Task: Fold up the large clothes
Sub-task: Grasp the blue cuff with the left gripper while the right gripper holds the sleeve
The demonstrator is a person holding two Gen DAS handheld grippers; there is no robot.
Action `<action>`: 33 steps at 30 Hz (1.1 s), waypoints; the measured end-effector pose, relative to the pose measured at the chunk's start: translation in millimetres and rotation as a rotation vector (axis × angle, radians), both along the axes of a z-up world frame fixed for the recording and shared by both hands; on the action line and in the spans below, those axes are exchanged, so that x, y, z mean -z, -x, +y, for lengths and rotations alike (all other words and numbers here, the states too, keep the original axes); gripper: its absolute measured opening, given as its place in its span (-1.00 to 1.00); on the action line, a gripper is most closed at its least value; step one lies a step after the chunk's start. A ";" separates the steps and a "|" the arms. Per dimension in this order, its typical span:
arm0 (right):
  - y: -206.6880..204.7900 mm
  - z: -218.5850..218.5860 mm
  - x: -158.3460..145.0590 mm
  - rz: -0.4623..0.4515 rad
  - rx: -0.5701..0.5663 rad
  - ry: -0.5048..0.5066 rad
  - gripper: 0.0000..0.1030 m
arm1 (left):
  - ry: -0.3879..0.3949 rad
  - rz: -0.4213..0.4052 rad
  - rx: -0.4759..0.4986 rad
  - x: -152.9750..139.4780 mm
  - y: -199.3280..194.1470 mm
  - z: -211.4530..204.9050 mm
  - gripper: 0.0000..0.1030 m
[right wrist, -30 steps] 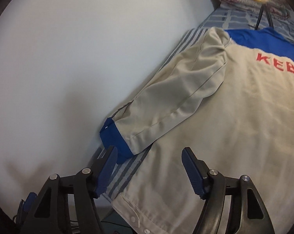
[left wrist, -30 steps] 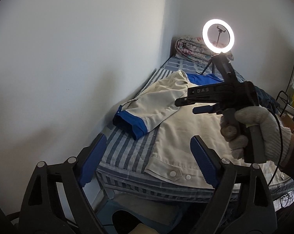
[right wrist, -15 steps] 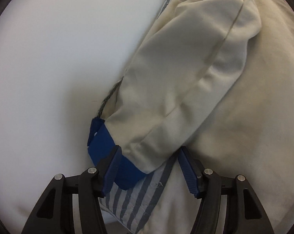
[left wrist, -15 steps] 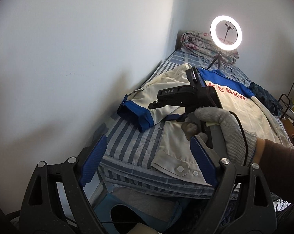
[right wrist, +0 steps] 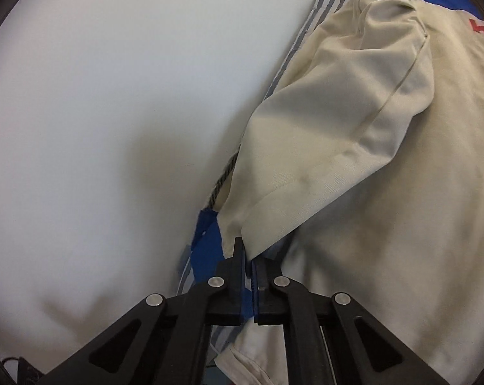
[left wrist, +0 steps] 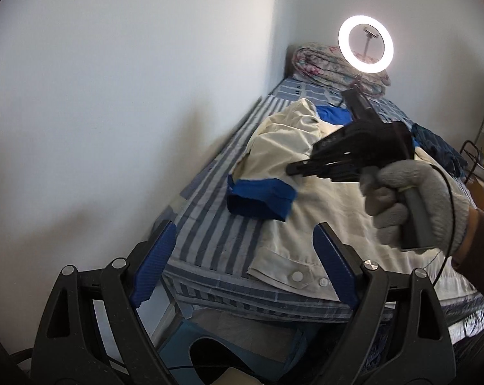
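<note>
Right tool [right wrist: 249, 258] clamped on sleeve cuff [right wrist: 210, 240], left tool [left wrist: 242, 263] agape

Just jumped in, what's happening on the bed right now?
A person is folding a cream jacket spread on the striped bed. The right tongs have just closed and are shut on the sleeve at its blue cuff, lifting it off the bed. The left tongs hang open near the bed's foot, holding nothing.
</note>
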State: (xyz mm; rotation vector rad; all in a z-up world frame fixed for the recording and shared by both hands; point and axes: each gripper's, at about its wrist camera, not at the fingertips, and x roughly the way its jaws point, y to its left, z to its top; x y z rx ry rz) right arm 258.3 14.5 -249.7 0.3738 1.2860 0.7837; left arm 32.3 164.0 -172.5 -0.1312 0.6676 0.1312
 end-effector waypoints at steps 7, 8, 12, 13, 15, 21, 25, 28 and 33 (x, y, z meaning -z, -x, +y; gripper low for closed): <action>9.7 -64.8 13.4 0.035 0.063 0.029 -1.00 | 0.116 0.131 0.140 7.5 -36.1 -16.2 0.40; 9.9 -67.1 17.5 0.033 0.064 0.043 -1.00 | 0.138 0.156 0.147 9.6 -45.1 -15.2 0.37; 8.7 -63.1 36.7 -0.001 0.050 0.124 -0.99 | 0.256 0.247 0.118 22.0 -84.7 -6.3 0.22; 9.6 -62.9 36.2 -0.014 0.044 0.128 -0.99 | 0.288 0.268 0.104 25.6 -94.1 -2.7 0.06; 14.4 -63.1 34.4 -0.043 0.030 0.144 -0.99 | 0.337 0.315 0.075 37.5 -113.8 4.5 -0.08; 23.2 -66.7 32.7 -0.068 0.016 0.152 -1.00 | 0.514 0.444 -0.042 87.3 -159.8 32.5 -0.10; 35.4 -71.0 60.6 -0.075 0.011 0.134 -1.00 | 0.623 0.485 -0.107 111.0 -169.8 46.8 -0.10; 35.9 -73.2 62.6 -0.076 0.010 0.129 -1.00 | 0.657 0.491 -0.136 119.1 -176.2 51.8 -0.10; 36.0 -77.1 53.7 -0.080 0.006 0.130 -1.00 | 0.769 0.502 -0.175 134.4 -187.7 57.2 -0.10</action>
